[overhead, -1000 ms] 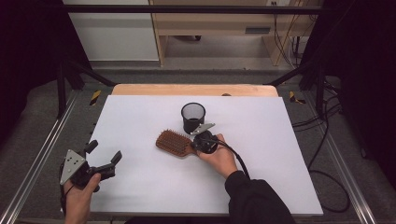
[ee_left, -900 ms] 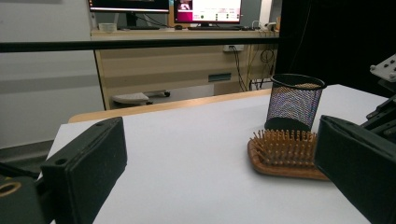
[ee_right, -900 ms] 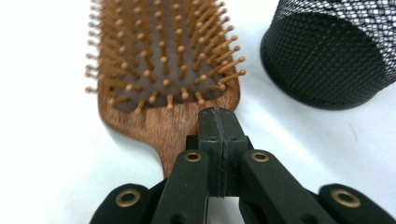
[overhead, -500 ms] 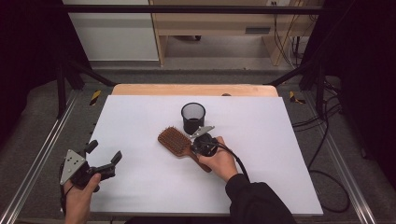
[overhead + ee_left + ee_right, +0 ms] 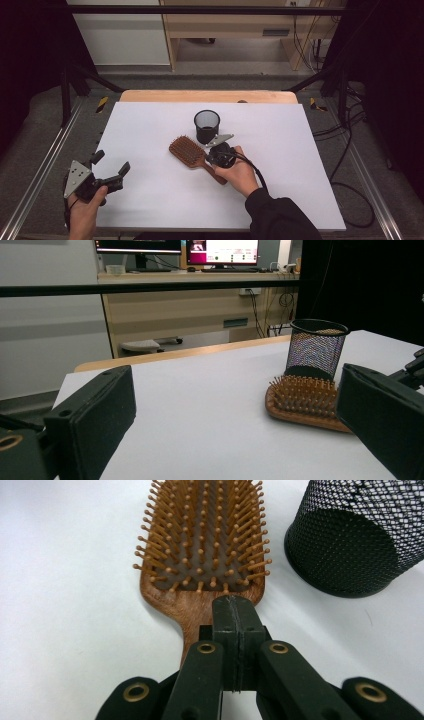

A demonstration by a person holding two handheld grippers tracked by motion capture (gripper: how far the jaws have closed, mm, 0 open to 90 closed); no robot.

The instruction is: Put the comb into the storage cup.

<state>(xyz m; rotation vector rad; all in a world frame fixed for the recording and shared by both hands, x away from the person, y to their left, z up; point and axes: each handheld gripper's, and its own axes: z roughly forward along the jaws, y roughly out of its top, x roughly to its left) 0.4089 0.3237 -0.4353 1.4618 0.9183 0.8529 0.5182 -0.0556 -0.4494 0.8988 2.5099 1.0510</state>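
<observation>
— Wooden hairbrush (image 5: 187, 151): where does it lie?
— Bristles up on the white table (image 5: 150, 125), just beside the black mesh cup (image 5: 206, 126). The right gripper (image 5: 234, 611) sits over its handle where handle meets head, jaws pressed together above the wood, gripping nothing.
— And the left gripper (image 5: 111, 169)?
— Jaws apart, well off to the left.

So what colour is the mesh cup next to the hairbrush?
Black: the mesh cup is perforated all over, clearest in the right gripper view, beside the brown wooden hairbrush.

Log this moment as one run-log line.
right gripper: shut, over hairbrush handle | left gripper: open, idle | mesh cup: upright beside brush
</observation>
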